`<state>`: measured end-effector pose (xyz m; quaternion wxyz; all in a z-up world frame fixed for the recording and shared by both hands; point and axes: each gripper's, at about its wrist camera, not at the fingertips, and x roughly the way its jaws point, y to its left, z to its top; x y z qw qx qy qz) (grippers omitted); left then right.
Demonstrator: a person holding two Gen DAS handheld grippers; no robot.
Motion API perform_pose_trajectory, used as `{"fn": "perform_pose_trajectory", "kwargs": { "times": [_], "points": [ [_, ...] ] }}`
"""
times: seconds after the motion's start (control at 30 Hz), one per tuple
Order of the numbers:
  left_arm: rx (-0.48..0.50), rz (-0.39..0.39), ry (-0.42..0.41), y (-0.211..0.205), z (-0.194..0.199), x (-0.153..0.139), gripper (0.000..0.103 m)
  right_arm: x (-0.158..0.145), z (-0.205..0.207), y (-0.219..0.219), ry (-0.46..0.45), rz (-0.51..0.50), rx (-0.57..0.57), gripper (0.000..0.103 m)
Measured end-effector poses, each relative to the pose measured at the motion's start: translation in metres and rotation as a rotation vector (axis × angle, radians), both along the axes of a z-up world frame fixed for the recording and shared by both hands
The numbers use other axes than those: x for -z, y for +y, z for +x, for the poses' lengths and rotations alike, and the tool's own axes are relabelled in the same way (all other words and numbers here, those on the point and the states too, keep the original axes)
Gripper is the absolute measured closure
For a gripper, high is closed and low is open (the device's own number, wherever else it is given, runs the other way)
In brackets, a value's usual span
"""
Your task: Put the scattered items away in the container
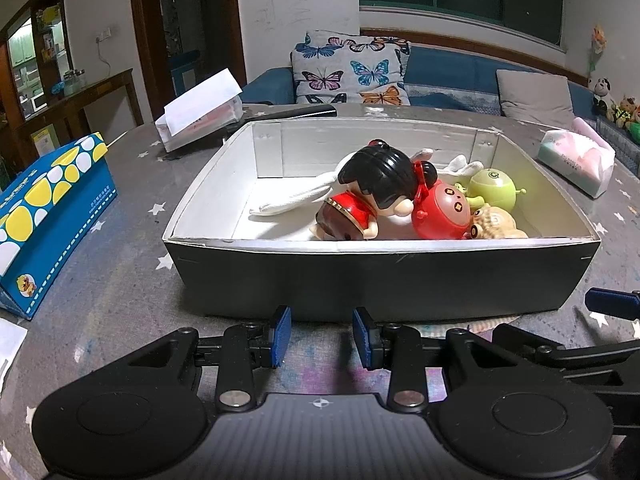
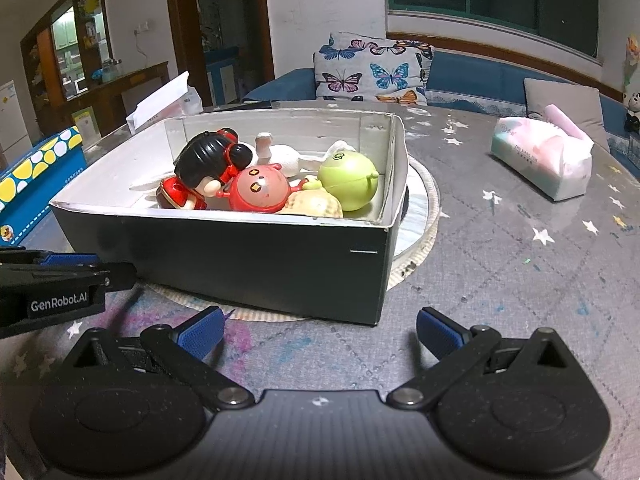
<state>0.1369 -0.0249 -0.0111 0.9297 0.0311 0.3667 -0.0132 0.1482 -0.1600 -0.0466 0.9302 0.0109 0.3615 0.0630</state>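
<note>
A black box with a white inside [image 1: 380,276] [image 2: 256,256] stands on the table and holds several toys: a black-haired doll in red [image 1: 372,188] [image 2: 200,172], a red round toy [image 1: 440,210] [image 2: 260,190], a green round toy [image 1: 494,188] [image 2: 352,180], a beige toy [image 1: 494,222] [image 2: 316,204] and a white plush [image 1: 296,198] [image 2: 288,156]. My left gripper [image 1: 322,334] is open and empty just before the box's near wall. My right gripper [image 2: 320,330] is wide open and empty near the box's front right corner.
A blue and yellow tissue box [image 1: 48,216] [image 2: 36,176] lies left of the container. A pastel tissue pack [image 1: 576,162] [image 2: 544,156] lies at the right. A white box with paper [image 1: 200,116] [image 2: 164,102] sits behind. A round mat [image 2: 420,216] lies under the container.
</note>
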Motion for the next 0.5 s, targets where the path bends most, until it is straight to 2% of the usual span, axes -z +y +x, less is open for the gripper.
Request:
{"fn": "perform_pose_trajectory", "kwargs": {
  "times": [0.5],
  "points": [
    [0.004, -0.004, -0.008, -0.0020, 0.0002, 0.0005, 0.067, -0.0005, 0.0013, 0.0001, -0.001, 0.001, 0.001, 0.000]
  ]
}}
